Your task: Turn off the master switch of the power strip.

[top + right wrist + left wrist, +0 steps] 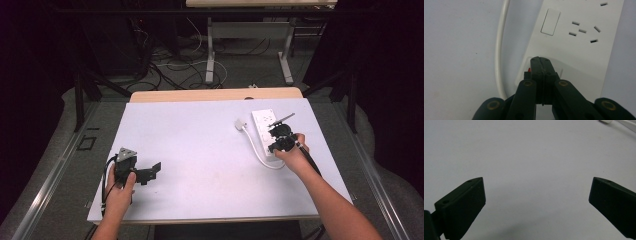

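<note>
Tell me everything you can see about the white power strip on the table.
The power strip is a flat white block, plastic by the look, lying face up on the white table at its far right. Its face shows socket slots and a rectangular rocker switch. A white cord leaves its near end, loops and ends in a plug beside it. The right tool, jaws shut, rests its tips on the near end.

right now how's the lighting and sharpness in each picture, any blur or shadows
High view: white table top evenly lit, surroundings very dark, slightly soft. Left gripper view: a dim shadow falls between the open left gripper tips, edges soft. Right gripper view: white plastic power strip sharp, shut right gripper close up and slightly blurred.
</note>
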